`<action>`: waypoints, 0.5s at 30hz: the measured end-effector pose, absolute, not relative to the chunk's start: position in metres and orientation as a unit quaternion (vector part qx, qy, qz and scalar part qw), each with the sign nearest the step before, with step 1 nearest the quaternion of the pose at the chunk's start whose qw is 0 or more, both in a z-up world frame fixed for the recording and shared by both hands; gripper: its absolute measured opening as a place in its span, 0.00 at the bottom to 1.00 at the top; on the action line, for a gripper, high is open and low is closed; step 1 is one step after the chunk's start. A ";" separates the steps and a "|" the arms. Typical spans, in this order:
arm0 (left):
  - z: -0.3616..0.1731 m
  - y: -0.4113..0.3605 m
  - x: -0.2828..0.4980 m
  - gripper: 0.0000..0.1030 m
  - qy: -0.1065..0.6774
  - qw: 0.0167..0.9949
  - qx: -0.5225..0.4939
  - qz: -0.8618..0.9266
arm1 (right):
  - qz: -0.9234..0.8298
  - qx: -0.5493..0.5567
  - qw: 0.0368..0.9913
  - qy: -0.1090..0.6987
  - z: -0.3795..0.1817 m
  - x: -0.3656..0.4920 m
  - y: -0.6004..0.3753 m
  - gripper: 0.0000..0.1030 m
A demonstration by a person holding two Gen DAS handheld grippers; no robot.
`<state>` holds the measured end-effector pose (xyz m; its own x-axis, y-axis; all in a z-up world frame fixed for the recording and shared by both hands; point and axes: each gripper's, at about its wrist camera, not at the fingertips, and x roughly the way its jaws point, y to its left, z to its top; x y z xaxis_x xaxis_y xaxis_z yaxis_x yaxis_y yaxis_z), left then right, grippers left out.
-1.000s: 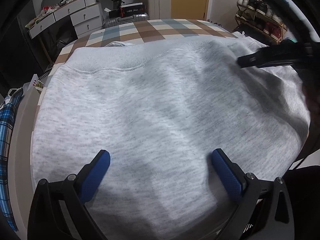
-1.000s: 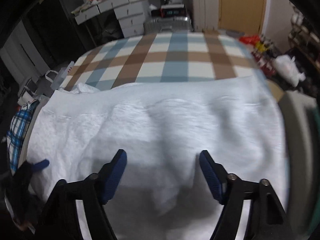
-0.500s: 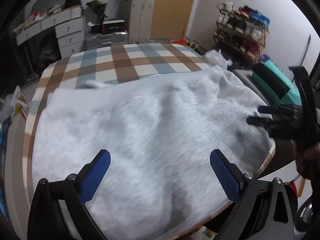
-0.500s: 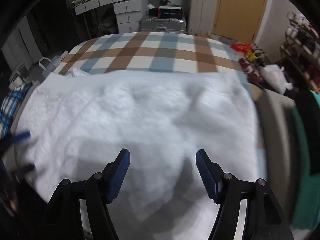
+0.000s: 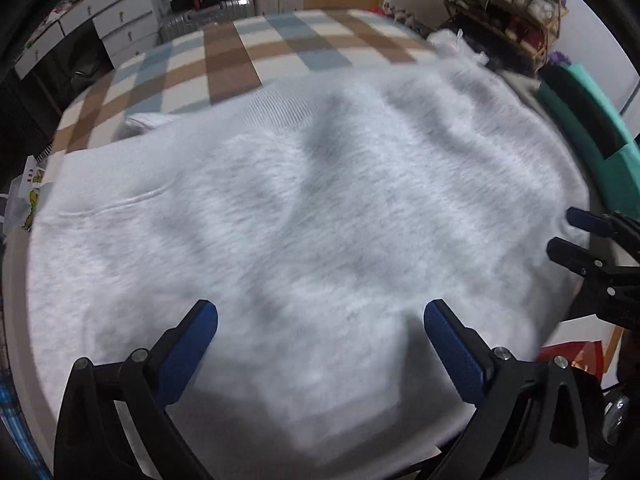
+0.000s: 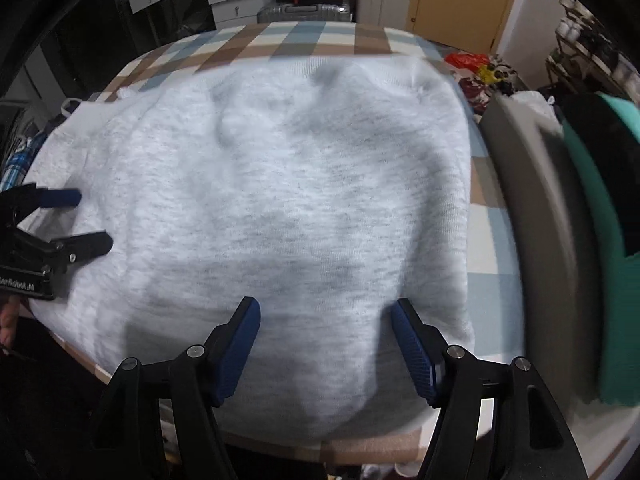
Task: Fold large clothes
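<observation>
A light grey sweatshirt (image 5: pixel 320 200) lies spread over the checked cover (image 5: pixel 224 60), with its ribbed hem at the far side. My left gripper (image 5: pixel 320 308) hovers open over the near part of the cloth, nothing between its blue pads. In the right wrist view the sweatshirt (image 6: pixel 280 180) fills the middle, and my right gripper (image 6: pixel 325 305) stands open above its near right part, holding nothing. Each gripper shows in the other's view: the right gripper (image 5: pixel 562 229) at the garment's right edge, the left gripper (image 6: pixel 93 220) at its left edge.
A teal and black object (image 5: pixel 580 128) sits just past the right edge. A shoe rack (image 5: pixel 508 4) stands behind it, with white drawers (image 5: pixel 120 20) and a silver suitcase (image 5: pixel 208 20) at the back. Blue plaid cloth (image 6: pixel 18 160) hangs at the left.
The right gripper has moved from over the garment out to its right edge, and its jaws narrowed slightly. The left gripper has lifted and swung its view to the right.
</observation>
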<state>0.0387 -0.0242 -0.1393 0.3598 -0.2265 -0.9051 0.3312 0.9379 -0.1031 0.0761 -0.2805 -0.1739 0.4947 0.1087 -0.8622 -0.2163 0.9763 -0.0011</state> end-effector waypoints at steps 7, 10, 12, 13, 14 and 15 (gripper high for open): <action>-0.149 0.032 0.005 0.98 0.528 0.839 0.081 -0.098 | 0.201 0.000 0.850 0.487 -0.166 0.064 -0.235 0.66; -0.170 0.065 0.014 0.98 0.558 0.824 0.040 -0.090 | 0.170 -0.027 0.832 0.528 -0.194 0.079 -0.215 0.67; -0.172 0.076 0.020 0.98 0.577 0.809 0.017 -0.109 | 0.166 -0.008 0.833 0.527 -0.195 0.081 -0.217 0.69; -0.163 0.078 0.022 0.95 0.580 0.806 0.014 -0.113 | 0.165 -0.004 0.830 0.532 -0.195 0.081 -0.219 0.69; -0.150 0.079 0.022 0.94 0.569 0.814 0.013 -0.118 | 0.168 -0.005 0.831 0.530 -0.191 0.079 -0.220 0.69; -0.135 0.079 0.024 0.94 0.548 0.828 0.016 -0.120 | 0.174 0.001 0.833 0.525 -0.187 0.076 -0.223 0.68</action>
<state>0.0243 0.0792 -0.1347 0.3712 -0.1813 -0.9107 0.2153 0.9708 -0.1055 0.0762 -0.2235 -0.1867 0.3889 0.2909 -0.8742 -0.2883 0.9396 0.1844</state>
